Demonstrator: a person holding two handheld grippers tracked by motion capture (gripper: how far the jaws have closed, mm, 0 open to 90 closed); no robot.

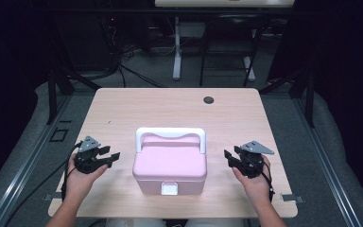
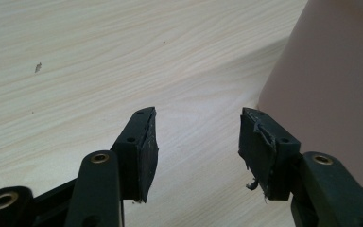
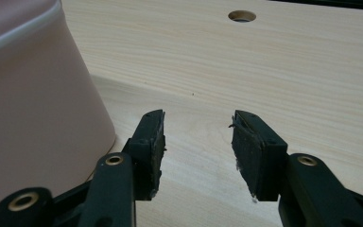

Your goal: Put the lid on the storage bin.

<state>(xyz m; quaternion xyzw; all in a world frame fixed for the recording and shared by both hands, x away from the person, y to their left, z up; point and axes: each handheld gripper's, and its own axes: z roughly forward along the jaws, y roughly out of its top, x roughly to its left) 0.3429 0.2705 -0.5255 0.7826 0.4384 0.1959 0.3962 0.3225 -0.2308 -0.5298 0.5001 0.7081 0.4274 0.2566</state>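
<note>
The left gripper (image 1: 109, 156) is showing a black body topped by a grey three-cornered plate, with a thin black cable trailing from behind the jaws past the bare forearm. The right gripper (image 1: 230, 158) is looking the same: black frame, grey plate above the jaws, black cable running back along the wrist. No sleeves are covering either forearm. In the left gripper view, each black jaw is carrying a brass-ringed pivot hole just behind it and small screw recesses on its outer face; the dark rubber pads (image 2: 149, 142) are fraying at their edges. In the right gripper view, the pads (image 3: 246, 151) are wearing ragged too, with brass rivets behind them.
</note>
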